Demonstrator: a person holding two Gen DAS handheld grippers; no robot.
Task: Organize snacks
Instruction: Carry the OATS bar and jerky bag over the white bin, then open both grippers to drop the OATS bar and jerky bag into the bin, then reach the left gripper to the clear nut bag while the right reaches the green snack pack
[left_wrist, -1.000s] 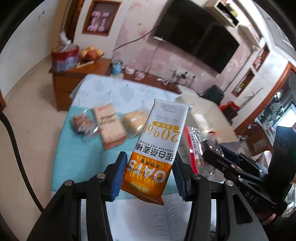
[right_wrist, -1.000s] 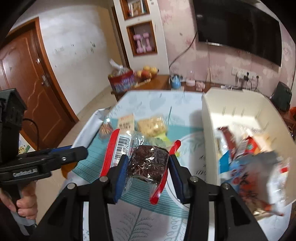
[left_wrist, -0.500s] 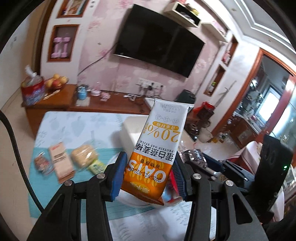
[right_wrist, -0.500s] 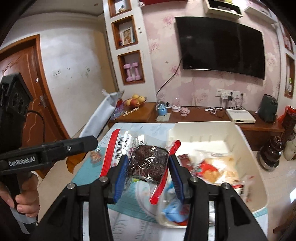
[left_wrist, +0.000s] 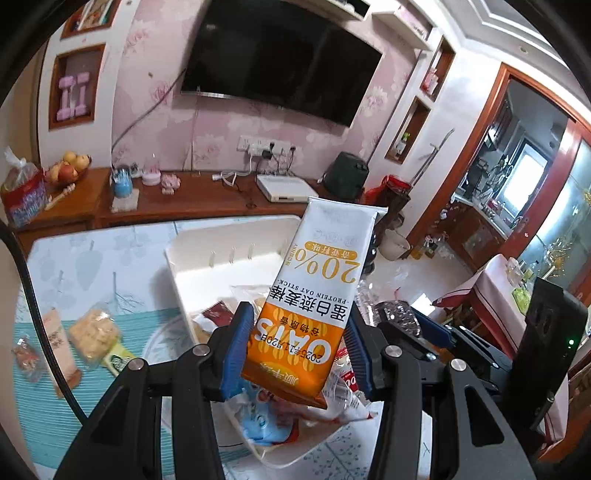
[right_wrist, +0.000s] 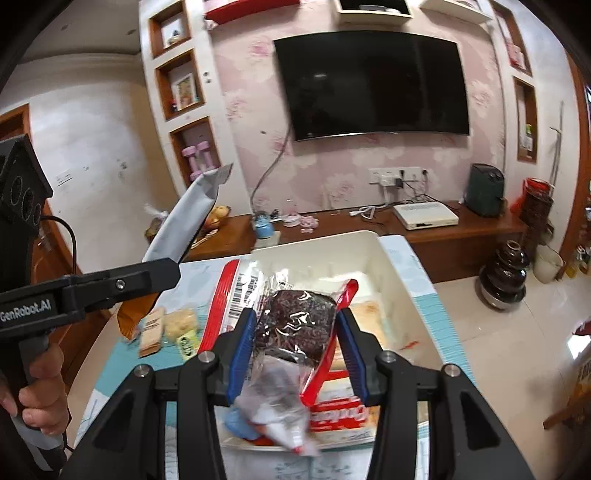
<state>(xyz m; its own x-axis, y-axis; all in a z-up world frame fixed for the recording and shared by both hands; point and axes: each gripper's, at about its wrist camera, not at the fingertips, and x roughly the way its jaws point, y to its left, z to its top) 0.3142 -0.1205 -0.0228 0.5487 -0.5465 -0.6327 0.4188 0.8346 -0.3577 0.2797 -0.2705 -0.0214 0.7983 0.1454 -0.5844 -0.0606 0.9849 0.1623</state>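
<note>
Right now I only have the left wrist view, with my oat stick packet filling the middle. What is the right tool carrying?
Observer: The right tool is shut on a clear packet with red edges holding a dark brown snack.
Operator: Is it over the bin?
Observer: In the right wrist view that packet hangs in front of the white bin, with bin contents showing beneath it.
Operator: Anything under it that my packet hides?
Observer: A red and white packet lies in the bin's near end.
</note>
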